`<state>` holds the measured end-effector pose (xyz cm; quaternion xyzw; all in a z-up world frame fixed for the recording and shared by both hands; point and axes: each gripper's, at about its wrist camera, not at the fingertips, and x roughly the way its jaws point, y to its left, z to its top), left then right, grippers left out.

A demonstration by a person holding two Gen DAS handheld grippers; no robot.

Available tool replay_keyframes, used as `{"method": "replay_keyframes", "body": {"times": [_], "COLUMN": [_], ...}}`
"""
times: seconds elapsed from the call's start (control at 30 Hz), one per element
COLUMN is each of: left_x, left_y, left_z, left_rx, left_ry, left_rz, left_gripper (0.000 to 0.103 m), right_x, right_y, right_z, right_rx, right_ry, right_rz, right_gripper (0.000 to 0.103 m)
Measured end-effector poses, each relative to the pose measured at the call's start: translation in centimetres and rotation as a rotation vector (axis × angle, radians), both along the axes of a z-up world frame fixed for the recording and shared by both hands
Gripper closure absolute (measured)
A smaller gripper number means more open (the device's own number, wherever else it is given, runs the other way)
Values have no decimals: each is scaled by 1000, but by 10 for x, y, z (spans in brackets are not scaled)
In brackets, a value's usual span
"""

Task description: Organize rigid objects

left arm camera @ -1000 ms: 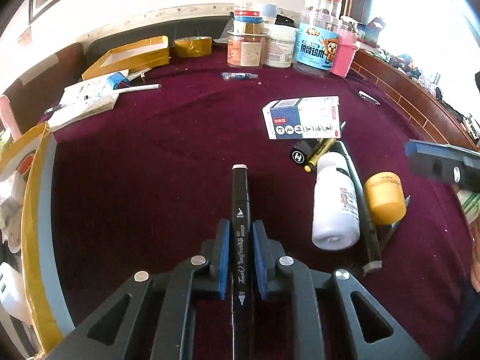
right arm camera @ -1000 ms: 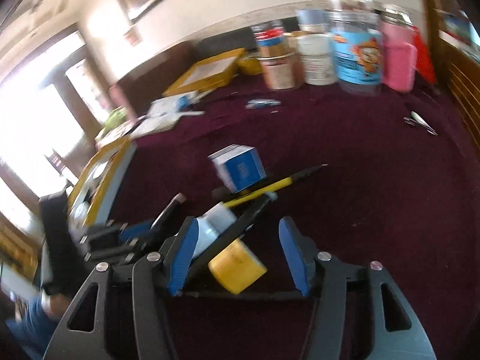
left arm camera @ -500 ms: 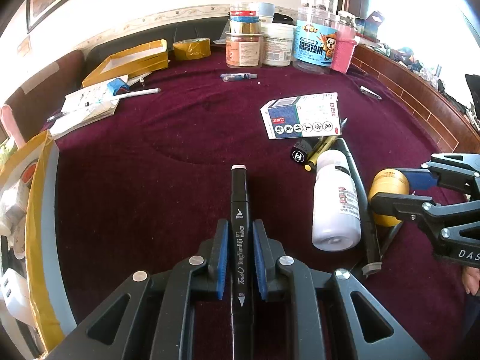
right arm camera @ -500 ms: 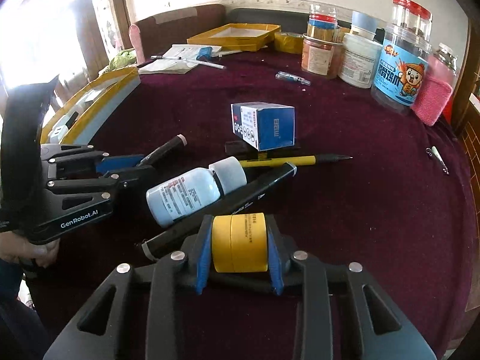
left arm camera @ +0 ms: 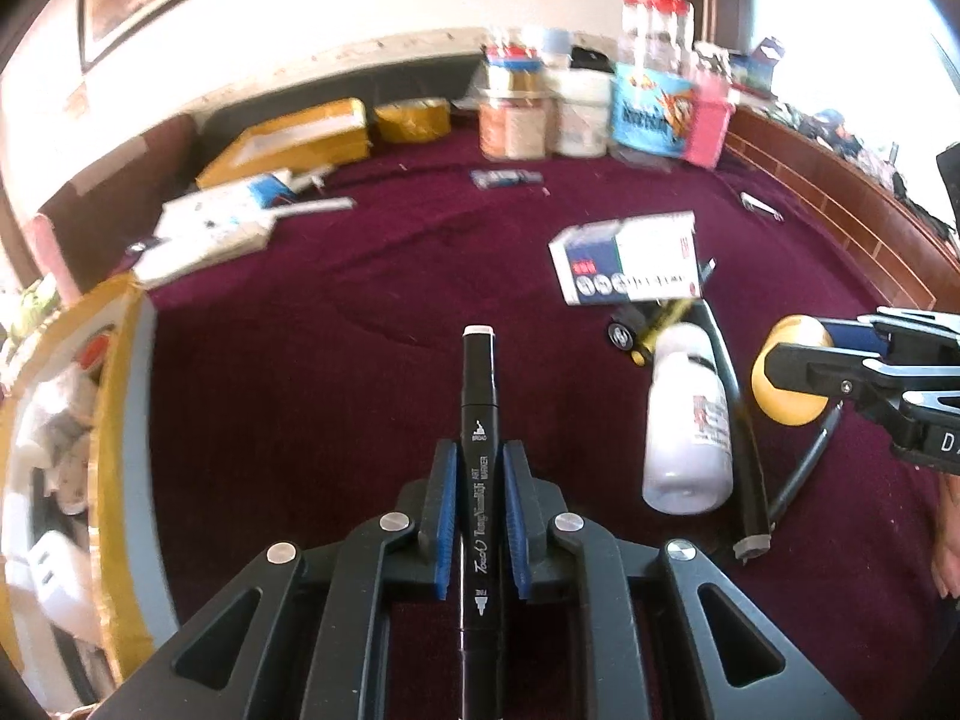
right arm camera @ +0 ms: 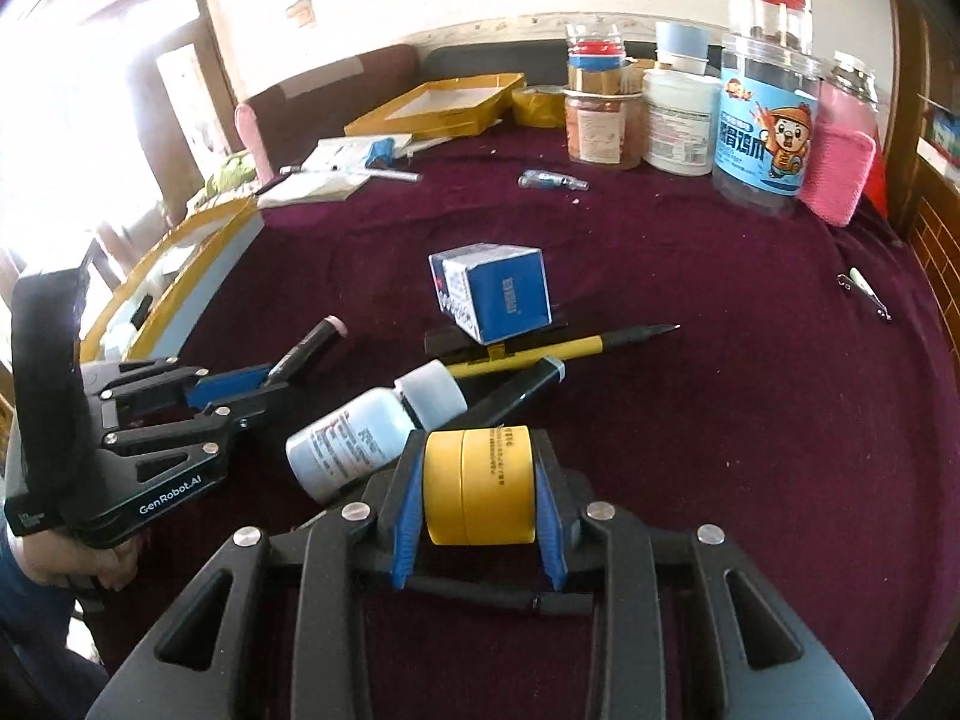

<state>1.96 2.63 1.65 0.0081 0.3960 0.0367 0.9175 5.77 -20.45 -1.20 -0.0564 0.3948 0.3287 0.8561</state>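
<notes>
While the black marker is clamped between the left gripper pads above the red cloth, the yellow jar is held by the closed right gripper, just beside the white bottle

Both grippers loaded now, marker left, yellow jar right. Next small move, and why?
Probably lift the right gripper straight up a little before carrying. Its blue pads are shut on the yellow jar, which sits right beside the white bottle and a black pen on the maroon cloth; a sideways drag could knock them. The left gripper, shut on the black marker, can hold.
</notes>
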Motion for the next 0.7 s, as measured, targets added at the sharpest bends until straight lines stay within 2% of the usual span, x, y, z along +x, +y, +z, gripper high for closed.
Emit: {"method": "replay_keyframes", "body": {"times": [0.2,0.37,0.7], "left_x": [-20,-34,-49], "left_y": [-4,-4,1], "left_z": [17,26,29], "left_rx": [109,192,224], "left_ry": [-97,-146,-162], "left_rz": [30,57,87], "left_gripper": [88,88,88], "right_x": [-4,-8,-12], "right_y": [0,-1,3], "right_z": [6,12,16], "right_rx": [78,151,197], "right_ry": [-2,-7,-2], "right_rz": [6,21,39], "right_gripper": [72,72,72]}}
